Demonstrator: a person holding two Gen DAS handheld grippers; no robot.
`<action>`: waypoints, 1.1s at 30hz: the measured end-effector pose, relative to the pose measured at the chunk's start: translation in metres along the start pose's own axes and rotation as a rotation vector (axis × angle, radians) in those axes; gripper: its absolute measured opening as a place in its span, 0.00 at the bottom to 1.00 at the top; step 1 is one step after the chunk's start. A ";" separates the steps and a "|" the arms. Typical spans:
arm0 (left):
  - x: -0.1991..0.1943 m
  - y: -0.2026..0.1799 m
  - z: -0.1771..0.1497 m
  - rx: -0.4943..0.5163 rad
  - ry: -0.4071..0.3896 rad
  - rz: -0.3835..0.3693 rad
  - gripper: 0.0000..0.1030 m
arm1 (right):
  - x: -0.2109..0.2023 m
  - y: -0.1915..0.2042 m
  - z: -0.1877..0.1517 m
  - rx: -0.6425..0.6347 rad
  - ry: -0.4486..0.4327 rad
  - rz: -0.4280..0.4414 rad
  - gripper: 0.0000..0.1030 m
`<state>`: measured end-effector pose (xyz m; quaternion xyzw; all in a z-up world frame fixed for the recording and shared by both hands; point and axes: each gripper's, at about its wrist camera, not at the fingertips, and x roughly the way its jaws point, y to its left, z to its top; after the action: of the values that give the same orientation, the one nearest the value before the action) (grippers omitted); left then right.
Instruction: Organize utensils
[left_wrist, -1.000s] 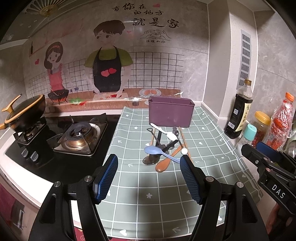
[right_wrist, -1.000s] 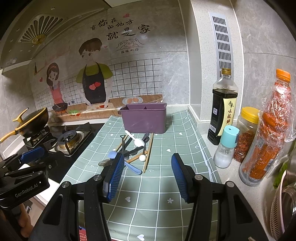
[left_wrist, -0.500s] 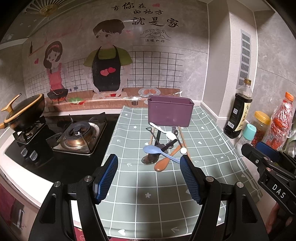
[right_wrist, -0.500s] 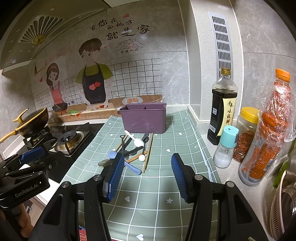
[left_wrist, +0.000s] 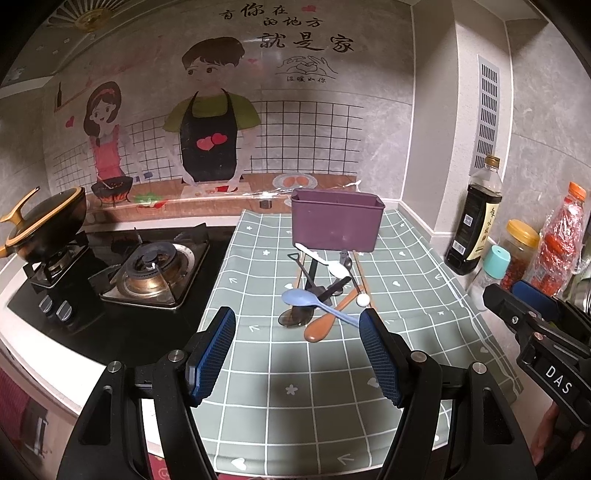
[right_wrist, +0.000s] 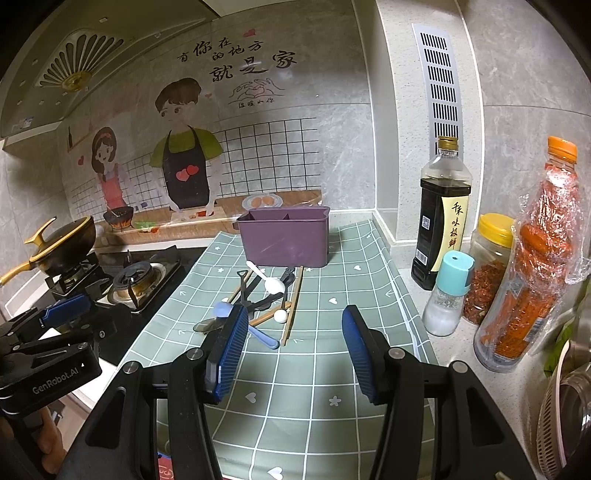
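Just short of the utensil pile (left_wrist: 321, 295), both claws, left gripper (left_wrist: 297, 354) and right gripper (right_wrist: 291, 350), hang wide open and empty. Pile sits right in front of the purple caddy (left_wrist: 337, 225). Nothing sorted yet imo; next up, grab one spoon.

We see a tangled heap of utensils (left_wrist: 323, 295) (blue, brown, white spoons, chopsticks) lying just before the upright, empty purple holder (left_wrist: 337, 224) on our counter.

Grey tiled walls (right_wrist: 517, 92) (cartoon mural (left_wrist: 207, 122)), dim light.
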<state>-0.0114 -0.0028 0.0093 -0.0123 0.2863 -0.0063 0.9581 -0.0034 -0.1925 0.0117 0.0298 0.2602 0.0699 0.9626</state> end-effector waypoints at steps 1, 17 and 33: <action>0.002 0.000 0.000 -0.002 0.001 0.000 0.68 | 0.000 0.001 0.000 0.000 0.000 -0.002 0.50; 0.037 0.024 0.016 0.005 0.001 -0.034 0.68 | 0.037 -0.009 0.011 -0.051 0.033 0.054 0.50; 0.131 0.118 0.044 0.040 0.096 -0.028 0.69 | 0.230 0.096 0.017 -0.363 0.367 0.340 0.49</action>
<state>0.1230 0.1140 -0.0294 0.0033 0.3316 -0.0259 0.9430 0.1897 -0.0639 -0.0791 -0.1129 0.4044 0.2794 0.8635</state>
